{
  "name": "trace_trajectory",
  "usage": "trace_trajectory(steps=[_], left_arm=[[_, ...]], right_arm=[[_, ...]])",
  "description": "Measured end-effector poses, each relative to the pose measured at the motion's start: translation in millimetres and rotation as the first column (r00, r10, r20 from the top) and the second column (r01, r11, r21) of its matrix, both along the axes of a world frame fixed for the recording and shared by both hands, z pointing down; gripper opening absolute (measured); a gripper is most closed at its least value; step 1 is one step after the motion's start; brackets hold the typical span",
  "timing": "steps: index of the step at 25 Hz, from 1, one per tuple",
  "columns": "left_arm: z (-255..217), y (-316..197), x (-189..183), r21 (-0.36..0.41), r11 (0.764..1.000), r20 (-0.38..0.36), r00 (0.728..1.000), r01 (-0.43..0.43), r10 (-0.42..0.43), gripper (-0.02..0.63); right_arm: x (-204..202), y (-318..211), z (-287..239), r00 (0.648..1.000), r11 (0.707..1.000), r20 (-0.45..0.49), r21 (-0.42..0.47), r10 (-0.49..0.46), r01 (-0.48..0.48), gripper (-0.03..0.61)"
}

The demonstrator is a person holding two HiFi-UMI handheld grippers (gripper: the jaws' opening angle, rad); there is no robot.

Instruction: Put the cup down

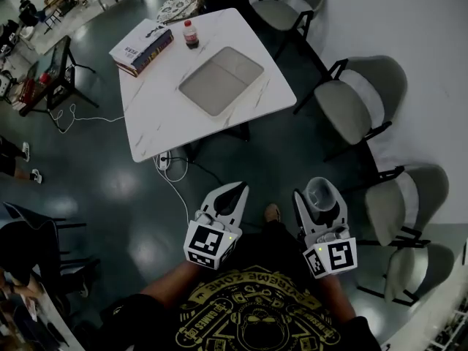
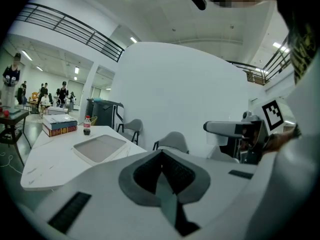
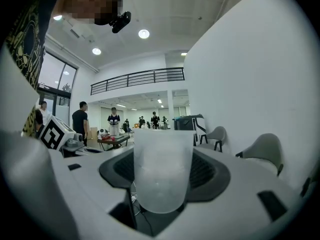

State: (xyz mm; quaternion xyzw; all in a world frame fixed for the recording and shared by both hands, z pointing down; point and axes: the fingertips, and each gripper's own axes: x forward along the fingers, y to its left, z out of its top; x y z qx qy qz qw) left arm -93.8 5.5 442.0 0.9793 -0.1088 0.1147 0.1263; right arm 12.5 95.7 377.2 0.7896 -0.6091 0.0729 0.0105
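Lying between cup (image 1: 319,194) and table (image 1: 157,115): floor (image 1: 248,163)

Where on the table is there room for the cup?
The widest bare stretch of the table lies between the tray and the near left edge. The tray is empty too. The books and the bottle crowd the far corner.

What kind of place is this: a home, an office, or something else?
Probably a large open hall in an office or lab building, not a home: an upper balcony with a black railing, a white table with matching chairs, and people standing farther back.
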Motion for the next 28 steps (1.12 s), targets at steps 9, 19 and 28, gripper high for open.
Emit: trace_trajectory(steps=[9, 19, 28], left_arm=[[-16, -40, 37, 0.038, 0.986, -0.001, 0.987, 0.162, -0.162, 0.009], [-9, -50, 95, 0.012, 0.945, 0.03, 0.944, 0.328, -0.328, 0.009], [-10, -51, 120, 0.036, 0.909, 0.046, 0.908, 0.416, -0.417, 0.009]], right_arm=[[44, -57, -3, 0.984, 0.983, 0.011, 0.044, -0.177, 0.176, 0.267], [112, -78, 2, 0.943, 0.941, -0.025, 0.052, -0.333, 0.334, 0.267], [142, -88, 6, 0.906, 0.904, -0.05, 0.068, -0.42, 0.422, 0.267]])
